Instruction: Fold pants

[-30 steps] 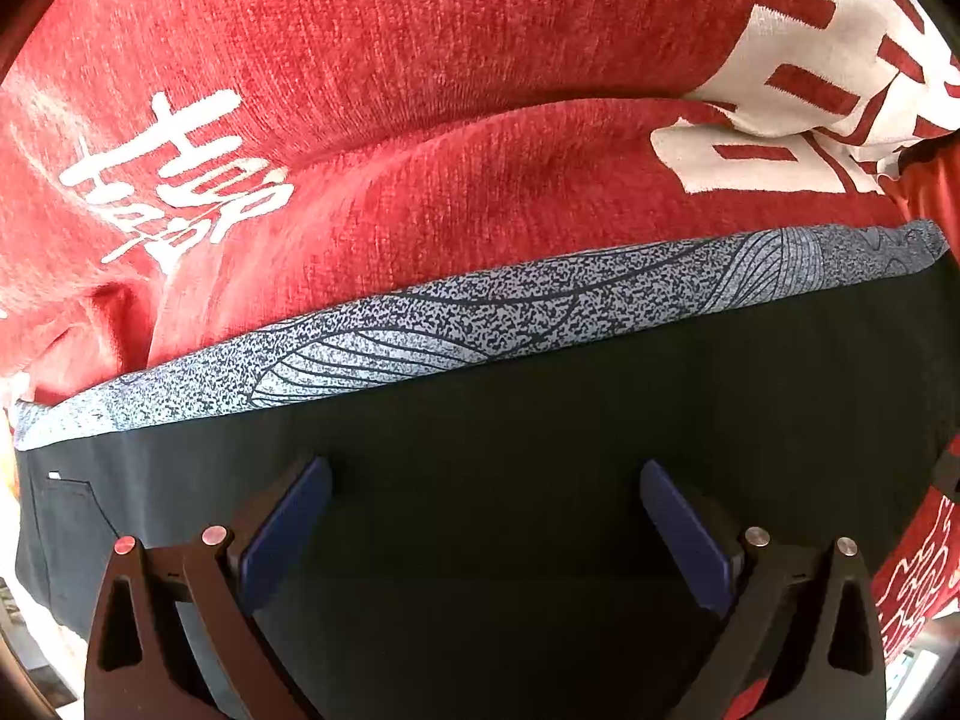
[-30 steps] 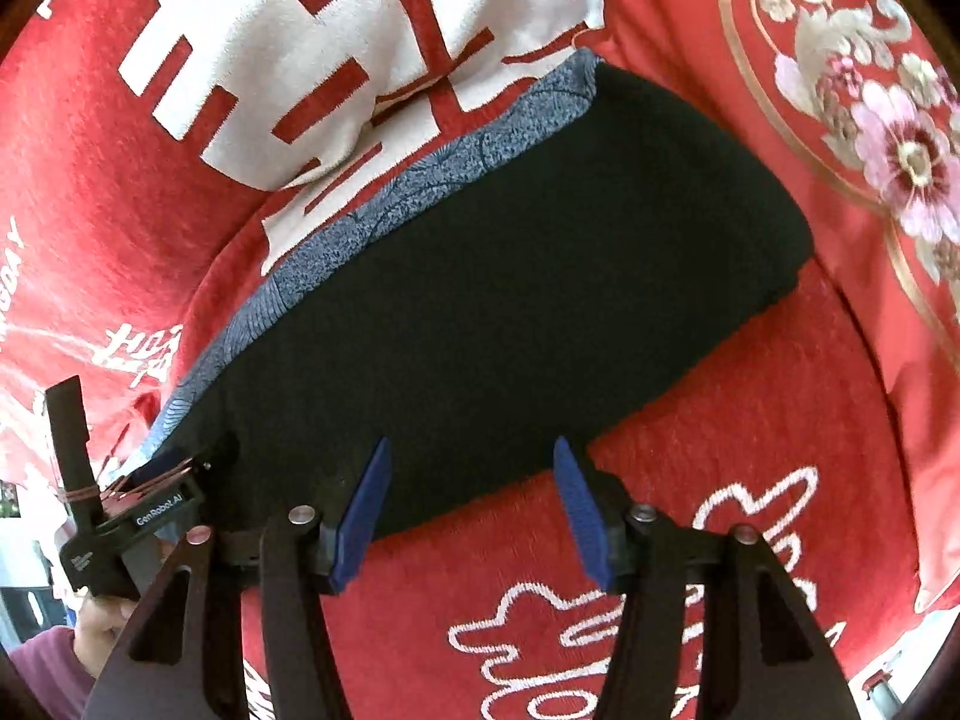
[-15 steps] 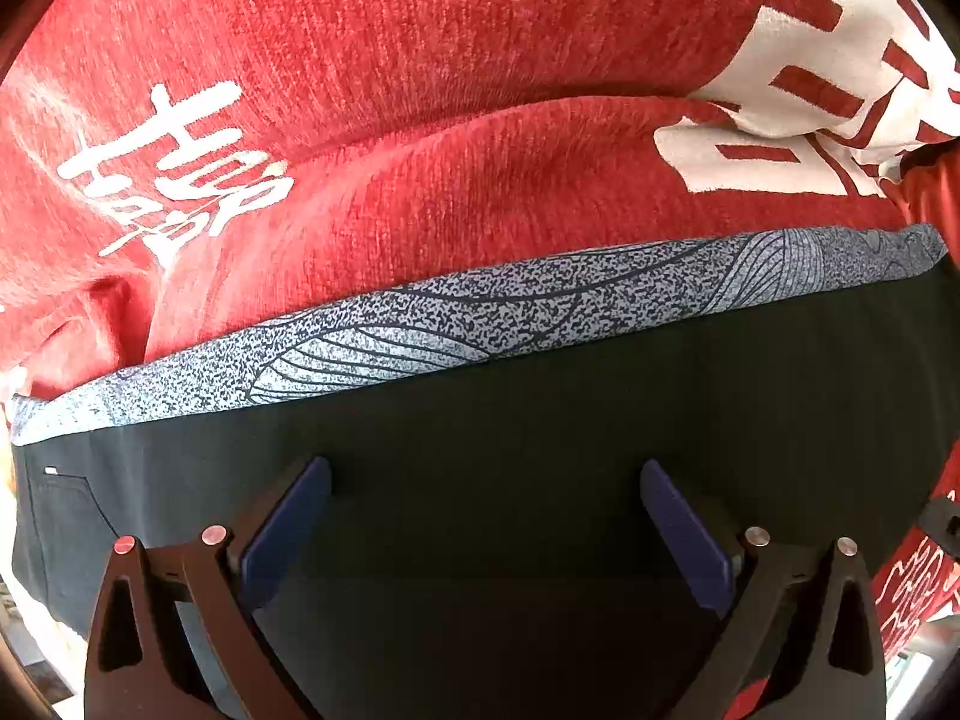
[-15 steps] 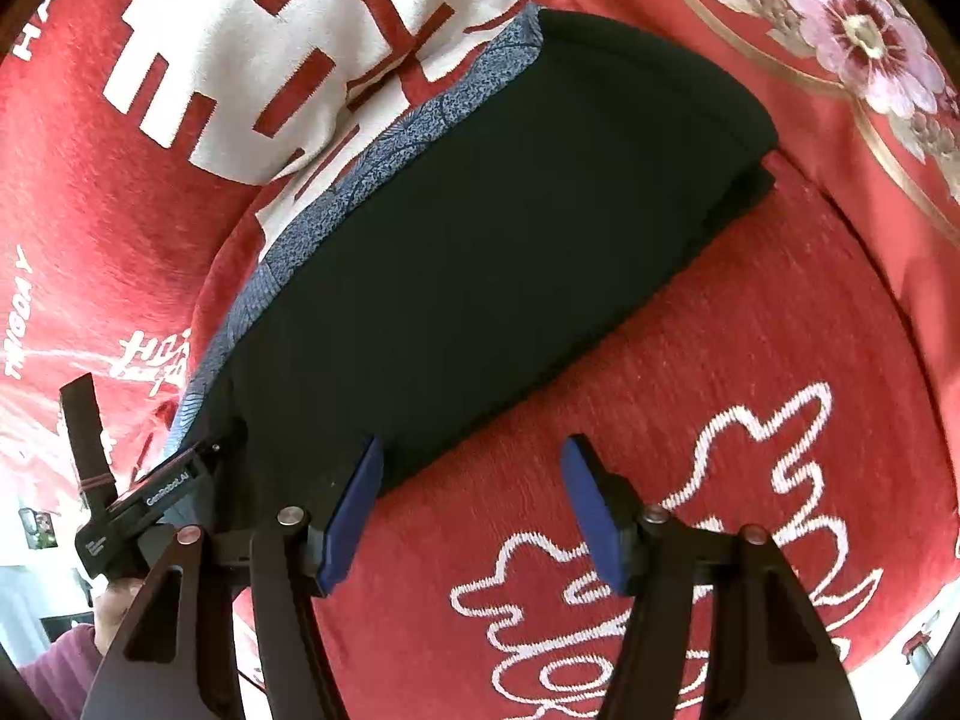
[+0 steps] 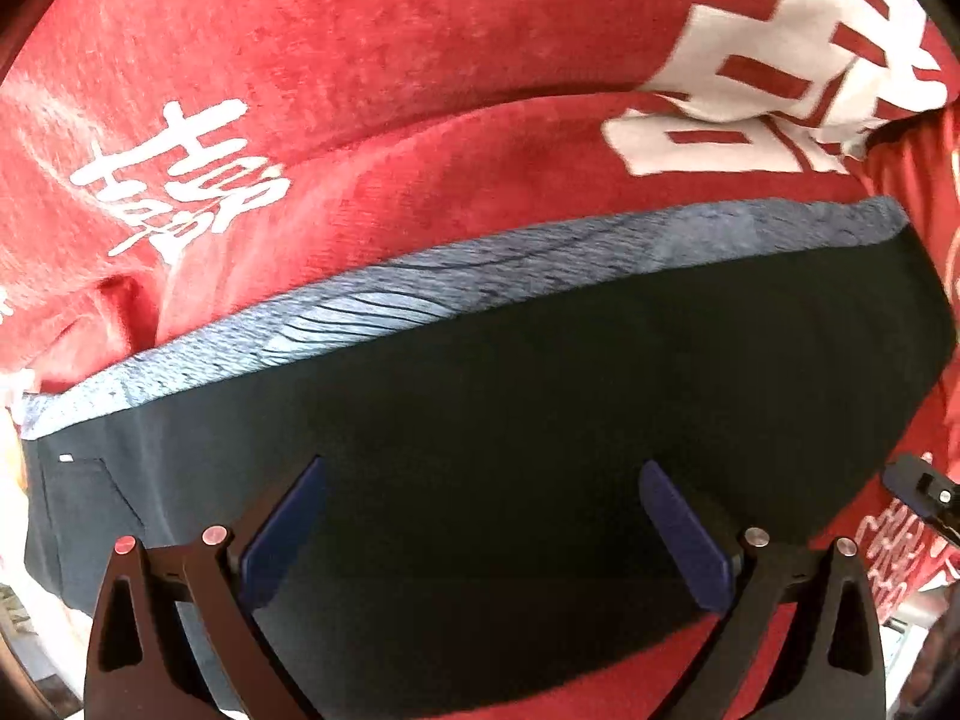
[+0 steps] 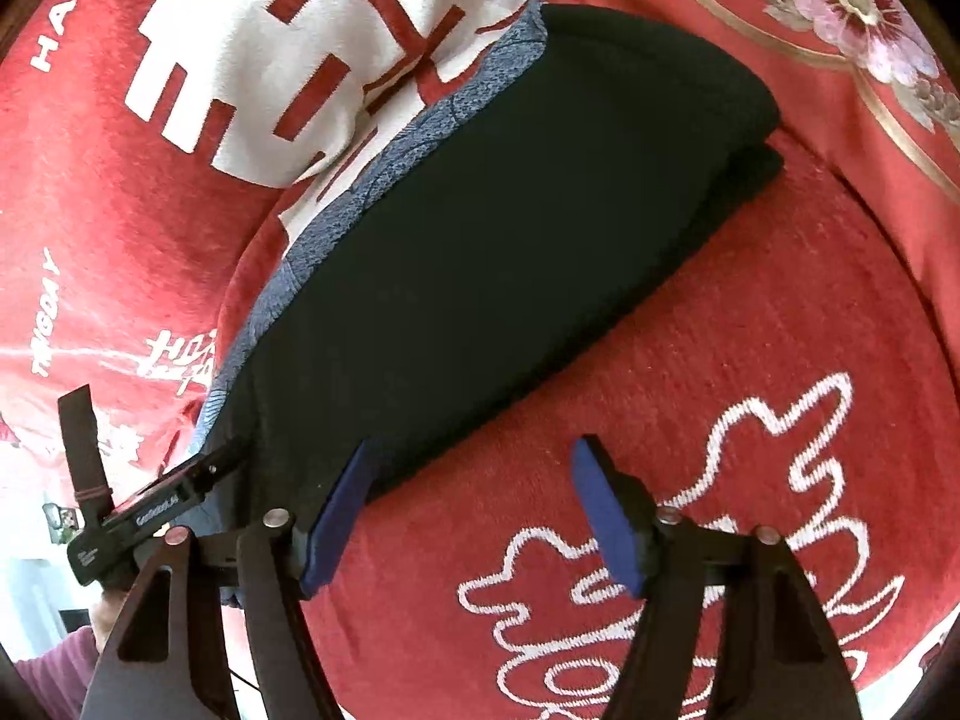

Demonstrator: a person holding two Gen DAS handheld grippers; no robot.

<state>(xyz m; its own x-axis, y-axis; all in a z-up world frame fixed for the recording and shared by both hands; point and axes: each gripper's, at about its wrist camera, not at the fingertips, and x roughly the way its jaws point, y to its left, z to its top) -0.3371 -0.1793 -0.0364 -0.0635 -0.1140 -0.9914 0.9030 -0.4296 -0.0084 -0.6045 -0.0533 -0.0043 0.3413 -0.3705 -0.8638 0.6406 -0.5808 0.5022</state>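
The black pants [image 6: 498, 228] are lying folded lengthwise on the red blanket [image 6: 750, 360]. The left gripper [image 5: 480, 528] is hovering spread over them, and the right gripper [image 6: 474, 510] is gaping at their near edge; grab all layers together.

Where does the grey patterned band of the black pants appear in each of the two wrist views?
Left wrist view: the grey patterned band crosses the middle as a curve, from low left to upper right, above the black pants.
Right wrist view: it runs diagonally along the pants' left edge, from the top centre down to lower left.
Shared landmark: the big white character on the red blanket.
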